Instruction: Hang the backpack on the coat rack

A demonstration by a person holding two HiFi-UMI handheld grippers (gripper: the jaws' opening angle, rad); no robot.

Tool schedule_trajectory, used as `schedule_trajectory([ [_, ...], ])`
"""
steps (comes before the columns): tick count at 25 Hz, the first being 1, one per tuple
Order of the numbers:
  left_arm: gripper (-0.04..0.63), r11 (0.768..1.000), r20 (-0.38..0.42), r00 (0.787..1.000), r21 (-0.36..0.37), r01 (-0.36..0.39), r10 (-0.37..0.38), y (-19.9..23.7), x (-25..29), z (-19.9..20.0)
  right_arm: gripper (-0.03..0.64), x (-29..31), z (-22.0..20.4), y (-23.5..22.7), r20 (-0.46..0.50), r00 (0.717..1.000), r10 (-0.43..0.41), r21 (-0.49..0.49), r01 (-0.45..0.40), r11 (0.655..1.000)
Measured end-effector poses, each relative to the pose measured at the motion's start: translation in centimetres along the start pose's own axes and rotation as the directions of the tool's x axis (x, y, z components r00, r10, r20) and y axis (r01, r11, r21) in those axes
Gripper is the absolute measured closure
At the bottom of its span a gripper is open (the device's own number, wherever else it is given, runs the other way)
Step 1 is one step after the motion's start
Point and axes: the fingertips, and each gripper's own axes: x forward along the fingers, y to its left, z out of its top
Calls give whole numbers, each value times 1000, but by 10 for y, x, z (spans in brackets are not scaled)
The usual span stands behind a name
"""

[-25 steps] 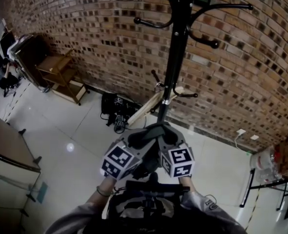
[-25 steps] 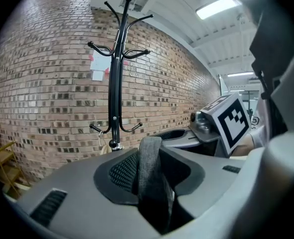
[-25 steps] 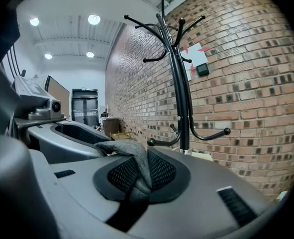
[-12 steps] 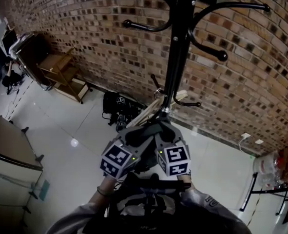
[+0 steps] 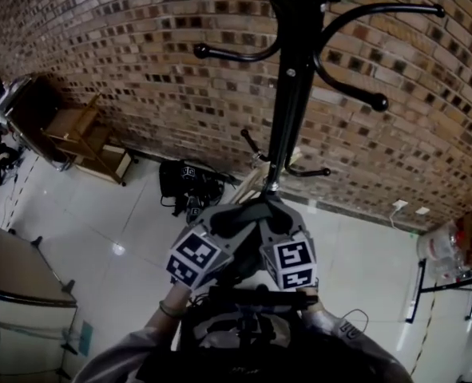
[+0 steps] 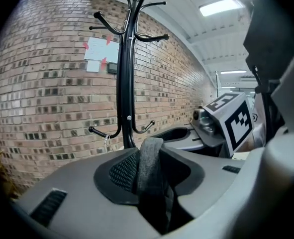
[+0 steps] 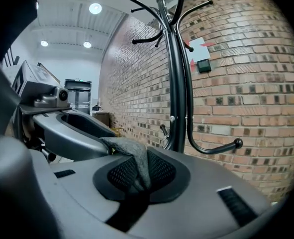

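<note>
The black coat rack [image 5: 287, 94] stands before the brick wall, with curved hooks [image 5: 355, 86] high up and short pegs [image 5: 307, 171] lower down. My left gripper [image 5: 234, 219] and right gripper [image 5: 269, 219] sit side by side just short of its pole. Each is shut on the backpack's grey handle strap [image 5: 250, 211]. The dark backpack [image 5: 243, 333] hangs below them against the person's body. In the left gripper view the strap [image 6: 149, 163] is pinched in the left gripper [image 6: 149, 172], rack [image 6: 126, 83] ahead. The right gripper [image 7: 139, 177] pinches the strap [image 7: 136, 159] too, rack [image 7: 176, 83] close.
A black bag [image 5: 186, 183] with a wooden stick lies on the tiled floor at the rack's foot. A wooden stand [image 5: 84, 130] is at the left wall, a table edge [image 5: 16, 274] lower left, and a filled plastic bag [image 5: 451, 250] on a frame at the right.
Both grippers have gone forward with the strap, and the rack now looms larger and nearer. The grip on the strap is unchanged.
</note>
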Motion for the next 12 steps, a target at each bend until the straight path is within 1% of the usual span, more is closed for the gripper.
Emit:
schedule_trajectory([
  [4,456,992,-30,993,46,116,-115,5,10,-4,563,5,-6,-8,-27,996,-88,2,88,996],
  [7,454,973,-51,974,57,224,-221,6,15,-8,563,9,-11,-11,-49,988,-148,0,148,989],
  [9,453,951,-55,952,54,304,-301,6,17,-8,563,10,-13,-14,-49,982,-184,3,185,983],
  [10,453,937,-56,938,49,345,-343,6,19,-9,564,11,-13,-16,-48,978,-202,7,203,979],
  [12,451,901,-52,901,28,433,-432,6,21,-12,564,13,-15,-19,-50,972,-231,3,231,973],
])
